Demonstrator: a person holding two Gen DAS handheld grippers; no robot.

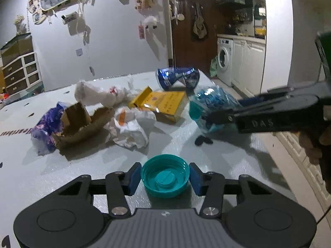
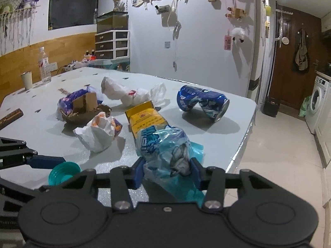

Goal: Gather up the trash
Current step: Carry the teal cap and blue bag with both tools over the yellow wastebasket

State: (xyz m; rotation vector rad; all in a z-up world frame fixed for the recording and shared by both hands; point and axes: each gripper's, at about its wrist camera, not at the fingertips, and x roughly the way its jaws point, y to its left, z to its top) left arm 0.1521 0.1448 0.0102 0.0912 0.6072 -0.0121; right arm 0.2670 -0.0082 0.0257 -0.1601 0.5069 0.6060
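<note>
While I watched both wrist feeds, my left gripper (image 1: 165,178) had its blue pads (image 1: 133,177) pressed against either side of a teal bottle cap (image 1: 165,175), which sat open side up; whether the cap was lifted or resting on the white table (image 1: 62,171) I could not tell. My right gripper (image 2: 167,170) had its jaws closed a good way in on a crumpled blue plastic wrapper (image 2: 165,150), the pads biting into its near end while the rest bulged forward over the table's near edge. Taking the yellow box (image 2: 144,119) as my landmark, the wrapper was just in front of it, overlapping its near end in the right view. A dented blue can (image 2: 201,103) lay on its side to the right of the box and a little beyond, near the table's corner. A crumpled white paper with orange print (image 2: 99,133) sat just left of the box, and further left lay a torn brown cardboard tray (image 2: 84,111) touching a purple-patterned bag (image 2: 70,101). A white plastic bag (image 2: 122,92) lay behind the box. Well to the left of the box, toward the far wall, stood a clear water bottle (image 2: 44,66) and a pale cup (image 2: 26,79) beside it. In the right view the cap (image 2: 64,172) showed low and left of the wrapper, with one left pad against it.
</note>
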